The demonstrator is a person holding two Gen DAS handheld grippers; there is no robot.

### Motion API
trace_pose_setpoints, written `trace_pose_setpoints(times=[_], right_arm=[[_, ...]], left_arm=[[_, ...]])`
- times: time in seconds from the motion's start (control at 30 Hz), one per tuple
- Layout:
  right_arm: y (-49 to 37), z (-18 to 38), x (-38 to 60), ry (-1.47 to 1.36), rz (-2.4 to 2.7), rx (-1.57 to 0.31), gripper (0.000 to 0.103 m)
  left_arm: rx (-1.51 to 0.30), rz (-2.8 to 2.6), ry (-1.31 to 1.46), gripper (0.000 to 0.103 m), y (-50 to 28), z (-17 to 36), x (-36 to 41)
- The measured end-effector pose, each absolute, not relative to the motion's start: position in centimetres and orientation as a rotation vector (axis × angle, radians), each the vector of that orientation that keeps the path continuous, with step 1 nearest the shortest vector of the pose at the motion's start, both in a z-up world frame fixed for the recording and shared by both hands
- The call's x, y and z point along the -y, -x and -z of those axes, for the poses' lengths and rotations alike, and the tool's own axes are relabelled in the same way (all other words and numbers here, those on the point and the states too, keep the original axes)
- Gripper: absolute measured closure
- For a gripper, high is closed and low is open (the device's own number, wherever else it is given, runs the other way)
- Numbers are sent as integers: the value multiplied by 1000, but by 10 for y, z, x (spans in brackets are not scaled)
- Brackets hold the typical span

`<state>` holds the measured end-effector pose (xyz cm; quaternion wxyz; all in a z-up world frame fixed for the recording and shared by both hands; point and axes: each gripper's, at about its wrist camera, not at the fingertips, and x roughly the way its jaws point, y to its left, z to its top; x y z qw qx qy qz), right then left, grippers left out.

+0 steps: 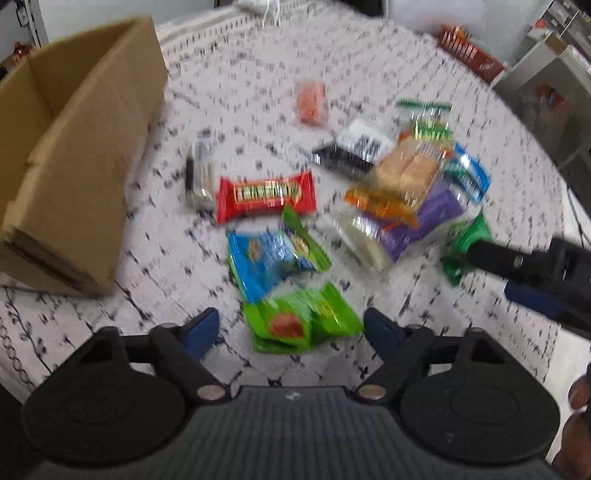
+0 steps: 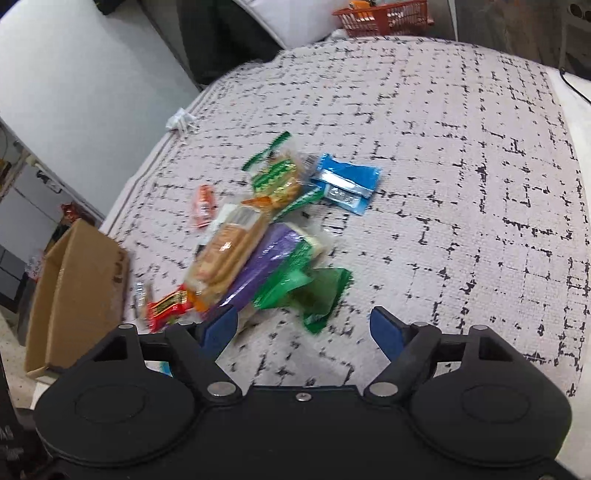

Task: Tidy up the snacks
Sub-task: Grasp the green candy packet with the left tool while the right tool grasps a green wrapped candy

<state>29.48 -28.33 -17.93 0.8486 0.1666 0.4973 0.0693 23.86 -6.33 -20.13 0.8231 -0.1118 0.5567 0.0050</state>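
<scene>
Several snack packets lie on a white cloth with black marks. In the left wrist view a light green packet (image 1: pixel 304 321) lies between the tips of my open, empty left gripper (image 1: pixel 291 328), with a blue packet (image 1: pixel 271 254) and a red bar (image 1: pixel 266 194) beyond it. A pile with a cracker pack (image 1: pixel 408 170) and a purple packet (image 1: pixel 430 218) lies to the right. My right gripper (image 2: pixel 304 326) is open and empty, just short of a dark green packet (image 2: pixel 310 288). It also shows at the right of the left wrist view (image 1: pixel 517 269).
An open cardboard box (image 1: pixel 79 155) stands at the left, also in the right wrist view (image 2: pixel 74 284). An orange packet (image 1: pixel 312 103) lies further back. A red basket (image 2: pixel 384 16) sits beyond the table's far edge. A blue packet (image 2: pixel 345 182) lies apart.
</scene>
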Motion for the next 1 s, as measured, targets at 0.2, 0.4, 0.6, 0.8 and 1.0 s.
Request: trace_pose_setpoints(times=[0.2,0.4,0.6,0.8,1.0], right_arm=[[-305,184,271,-333,-164,-1041,28],[-311,193,269,-300,-113,-1057,36],[-311,192,264,-264,-104,-1044,62],[-298,177,267,-268,-124,-1012,69],[-284,158,267,-287,-162,-960,70]], left_arm=[[-1160,-44,232,41,-240,200,65],[-1155,-39,237,46,-238,197,62],[-1131,-65,243,46,-233,187,56],[-1089,-88,248,46,-223,169,53],[-1018,-101,243,46,-208,142,49]])
